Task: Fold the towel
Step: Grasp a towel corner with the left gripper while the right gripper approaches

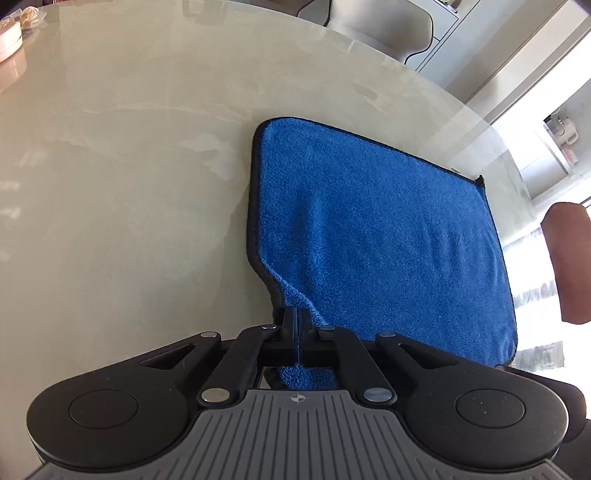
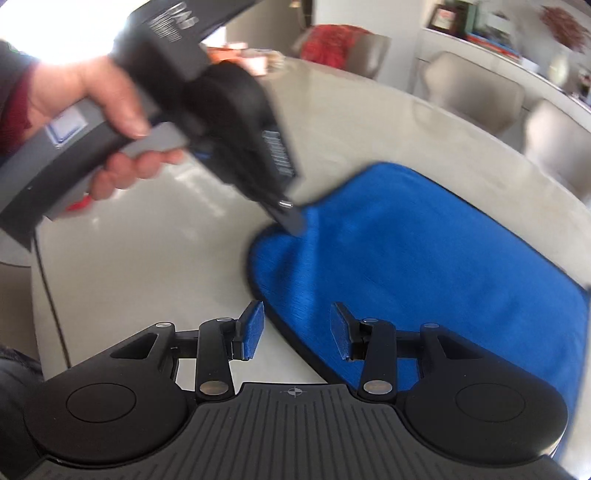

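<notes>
A blue towel (image 1: 376, 229) with a dark hem lies on the glossy beige table (image 1: 129, 184). My left gripper (image 1: 296, 317) is shut on the towel's near left corner and lifts it slightly. In the right wrist view the same towel (image 2: 424, 266) spreads to the right, and the left gripper (image 2: 291, 218) shows pinching its far left edge, held by a hand. My right gripper (image 2: 297, 328) is open and empty, with its jaws apart over the towel's near edge. The view is blurred by motion.
Grey chairs (image 1: 380, 26) stand behind the table, and more chairs (image 2: 476, 92) show in the right wrist view. A white round object (image 1: 9, 44) sits at the table's far left. A reddish chair back (image 1: 570, 258) stands at the right, past the table edge.
</notes>
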A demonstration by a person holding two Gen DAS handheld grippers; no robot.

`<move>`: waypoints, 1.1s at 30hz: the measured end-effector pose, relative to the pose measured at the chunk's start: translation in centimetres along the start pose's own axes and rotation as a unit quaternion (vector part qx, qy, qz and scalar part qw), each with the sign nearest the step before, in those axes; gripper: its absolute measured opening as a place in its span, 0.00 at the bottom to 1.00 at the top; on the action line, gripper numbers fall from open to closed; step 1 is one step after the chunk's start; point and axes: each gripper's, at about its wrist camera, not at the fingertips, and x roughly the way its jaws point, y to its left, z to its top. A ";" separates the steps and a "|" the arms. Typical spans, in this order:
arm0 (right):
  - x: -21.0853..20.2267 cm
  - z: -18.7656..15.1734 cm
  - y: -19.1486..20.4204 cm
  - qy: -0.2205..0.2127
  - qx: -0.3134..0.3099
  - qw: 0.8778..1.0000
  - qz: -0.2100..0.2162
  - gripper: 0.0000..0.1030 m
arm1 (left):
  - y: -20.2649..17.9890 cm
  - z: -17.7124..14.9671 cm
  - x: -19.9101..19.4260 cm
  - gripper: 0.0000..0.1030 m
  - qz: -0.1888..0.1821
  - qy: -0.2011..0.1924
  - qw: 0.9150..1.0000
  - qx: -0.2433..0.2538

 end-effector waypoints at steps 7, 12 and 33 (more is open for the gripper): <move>2.0 1.2 1.9 0.002 -0.049 0.999 -0.013 0.40 | 0.2 0.1 -0.3 0.01 0.016 0.001 1.000 -0.013; 1.6 1.0 1.6 0.007 -0.038 0.999 -0.007 0.41 | 1.8 -0.5 0.4 0.15 0.028 0.016 0.999 -0.036; 2.0 0.9 2.9 0.000 -0.033 0.999 -0.008 0.41 | 1.7 -0.3 0.4 0.01 -0.027 0.023 0.998 -0.055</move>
